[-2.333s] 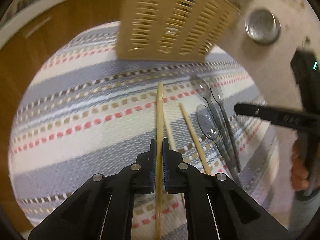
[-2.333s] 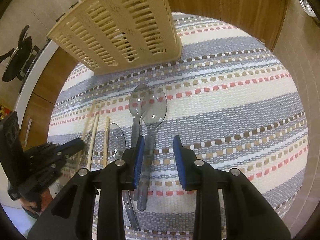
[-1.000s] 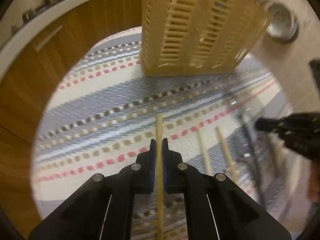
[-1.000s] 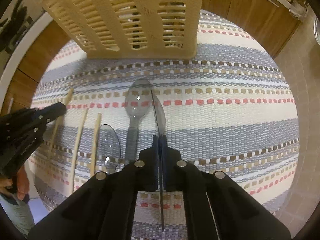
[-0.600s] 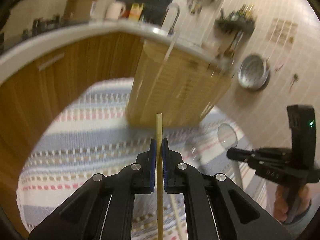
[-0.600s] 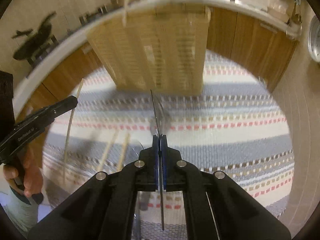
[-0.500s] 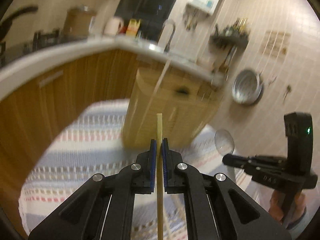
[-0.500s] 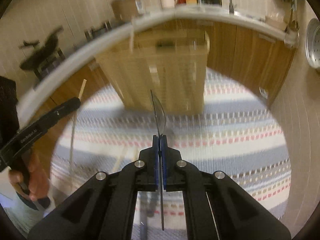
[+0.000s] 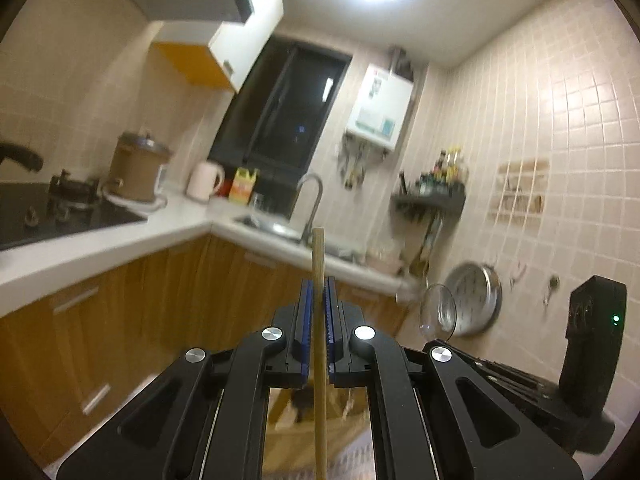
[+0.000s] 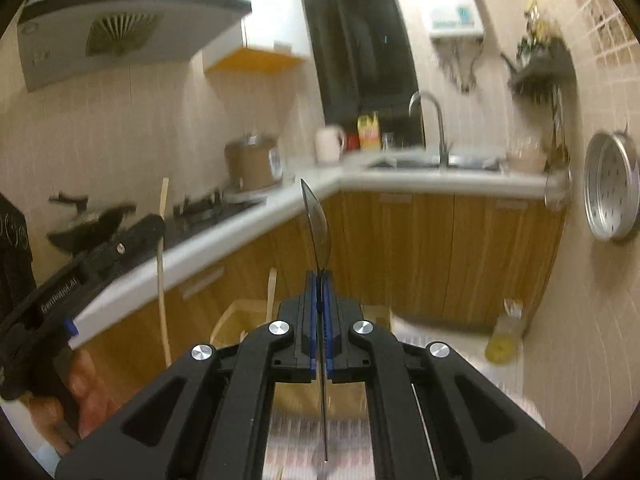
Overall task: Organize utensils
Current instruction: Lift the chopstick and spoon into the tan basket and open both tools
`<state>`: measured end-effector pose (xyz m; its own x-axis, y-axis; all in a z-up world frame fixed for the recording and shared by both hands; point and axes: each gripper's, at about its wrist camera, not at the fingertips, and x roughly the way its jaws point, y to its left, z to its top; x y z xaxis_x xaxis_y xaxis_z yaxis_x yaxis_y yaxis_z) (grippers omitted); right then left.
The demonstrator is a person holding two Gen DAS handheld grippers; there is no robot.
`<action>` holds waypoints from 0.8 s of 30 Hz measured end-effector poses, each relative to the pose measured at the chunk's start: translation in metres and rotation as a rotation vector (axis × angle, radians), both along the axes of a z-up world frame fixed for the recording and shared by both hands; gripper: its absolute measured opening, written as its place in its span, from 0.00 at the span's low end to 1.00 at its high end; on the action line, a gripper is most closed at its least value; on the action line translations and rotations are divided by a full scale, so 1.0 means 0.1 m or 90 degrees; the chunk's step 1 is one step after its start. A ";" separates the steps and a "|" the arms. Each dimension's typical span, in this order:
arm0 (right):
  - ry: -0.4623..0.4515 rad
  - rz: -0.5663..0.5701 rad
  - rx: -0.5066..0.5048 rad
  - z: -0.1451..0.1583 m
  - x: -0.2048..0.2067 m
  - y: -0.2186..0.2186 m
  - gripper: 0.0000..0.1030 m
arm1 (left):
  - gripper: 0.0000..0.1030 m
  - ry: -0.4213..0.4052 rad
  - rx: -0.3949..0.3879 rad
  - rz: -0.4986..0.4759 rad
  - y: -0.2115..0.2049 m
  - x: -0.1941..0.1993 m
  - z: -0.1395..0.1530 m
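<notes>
Two handheld grippers are raised in a tiled kitchen, each carrying one utensil. The left gripper (image 9: 318, 300) has its blue pads clamped tight on a wooden chopstick (image 9: 319, 256). The stick runs straight along the line of the jaws, its tip standing out beyond them and its tail trailing back under the gripper body. It looks light and stiff, and a thin round stick could roll or swivel if the grip slackens, so a hold partway along it, as here, seems sound.

The right gripper (image 10: 319, 280) is closed just as firmly on the handle of a clear plastic spoon (image 10: 318, 224). The bowl, turned edge-on, rises past the jaw tips. The spoon appears light, smooth and possibly slippery, best held by its flat handle.

Below and just ahead of the right jaws sits a beige slotted basket (image 10: 224, 326) with a chopstick already standing in it.
</notes>
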<state>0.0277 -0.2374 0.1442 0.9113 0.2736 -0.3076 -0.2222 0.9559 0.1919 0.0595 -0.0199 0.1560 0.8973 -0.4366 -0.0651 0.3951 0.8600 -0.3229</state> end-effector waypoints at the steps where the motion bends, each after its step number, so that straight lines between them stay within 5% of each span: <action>1: -0.021 -0.008 0.001 0.04 0.06 -0.03 0.02 | 0.03 -0.016 -0.009 0.007 -0.06 0.04 0.03; 12: -0.090 -0.037 0.027 -0.18 0.66 -0.21 0.02 | 0.04 -0.083 -0.044 0.107 -0.30 0.43 -0.18; 24: -0.102 -0.050 -0.006 -0.63 0.82 -0.20 0.02 | 0.04 -0.099 -0.056 0.170 -0.30 0.57 -0.38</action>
<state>0.1102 -0.2576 0.0812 0.9673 0.1975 -0.1594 -0.1738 0.9731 0.1512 0.1160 -0.0497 0.1177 0.9772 -0.1818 0.1098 0.2094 0.9112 -0.3547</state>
